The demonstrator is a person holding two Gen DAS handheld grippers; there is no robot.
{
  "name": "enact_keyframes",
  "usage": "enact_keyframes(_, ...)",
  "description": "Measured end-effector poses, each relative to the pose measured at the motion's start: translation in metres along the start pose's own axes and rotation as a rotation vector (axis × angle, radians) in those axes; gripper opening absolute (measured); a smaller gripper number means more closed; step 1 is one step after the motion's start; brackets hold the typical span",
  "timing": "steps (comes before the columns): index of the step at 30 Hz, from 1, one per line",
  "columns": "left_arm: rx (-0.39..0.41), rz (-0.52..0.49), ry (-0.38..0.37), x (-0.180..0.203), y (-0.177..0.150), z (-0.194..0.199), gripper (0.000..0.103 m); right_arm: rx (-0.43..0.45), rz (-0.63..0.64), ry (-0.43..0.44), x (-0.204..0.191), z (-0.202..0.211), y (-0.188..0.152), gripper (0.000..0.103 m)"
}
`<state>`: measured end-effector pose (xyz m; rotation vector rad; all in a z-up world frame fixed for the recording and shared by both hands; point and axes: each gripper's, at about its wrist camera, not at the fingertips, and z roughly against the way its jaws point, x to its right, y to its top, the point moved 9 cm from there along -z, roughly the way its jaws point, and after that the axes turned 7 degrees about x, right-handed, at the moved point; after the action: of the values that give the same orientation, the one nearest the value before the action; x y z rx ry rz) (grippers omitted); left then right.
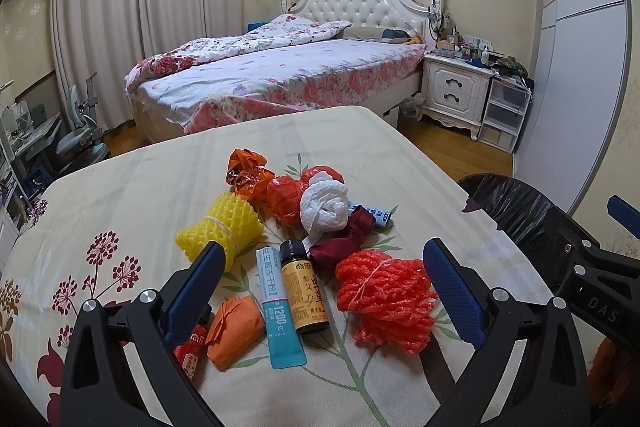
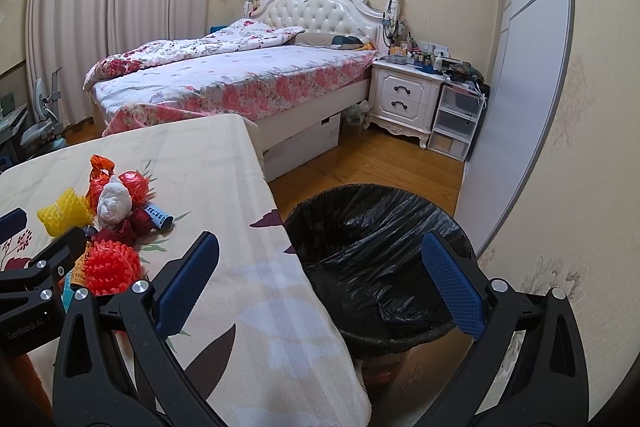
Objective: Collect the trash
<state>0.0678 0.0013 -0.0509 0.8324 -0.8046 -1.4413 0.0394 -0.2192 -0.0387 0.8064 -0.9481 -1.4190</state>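
Room: a bedroom is seen, with a bed [image 1: 280, 75] and a nightstand [image 1: 456, 91] behind a table [image 1: 120, 195] covered in a flowered cloth.

Left wrist view, trash: a heap is laid out mid-table: a yellow foam net [image 1: 220, 231], a red foam net [image 1: 384, 299], a white tissue ball [image 1: 324, 207], a brown bottle [image 1: 304, 291], a teal tube [image 1: 280, 315] and an orange wrapper [image 1: 236, 327].

Left wrist view, tongs: the left gripper [image 1: 326, 287] is held spread wide above the heap, nothing pinched; the bottle and tube lie between its fingers.

Right wrist view, bin: a bin [image 2: 380, 247] lined with a black bag is placed on the floor just beside the table's right edge; no trash can be made out inside.

Right wrist view, tongs: the right gripper [image 2: 324, 287] is held spread and empty, over the table edge and the bin.

Risk, grasp: two crowded items could be caught at once, and the smooth bottle could be squeezed out sideways.

Risk, carry: a light foam net could be dropped short of the bin if it is released over the table edge.
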Motion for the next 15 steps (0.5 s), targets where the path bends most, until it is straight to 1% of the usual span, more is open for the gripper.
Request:
enact_keyframes(12,-0.003,0.0,-0.002,-0.0001,-0.0039,-0.0012,0.096,-0.001,0.0,-0.001,-0.0015,0.0007,0.0015,0.099)
enact_keyframes(15,-0.004,0.001,-0.001,-0.0002,-0.0045,-0.0015,0.096,-0.002,0.0,-0.001,-0.0014,0.0012,-0.0038,0.099)
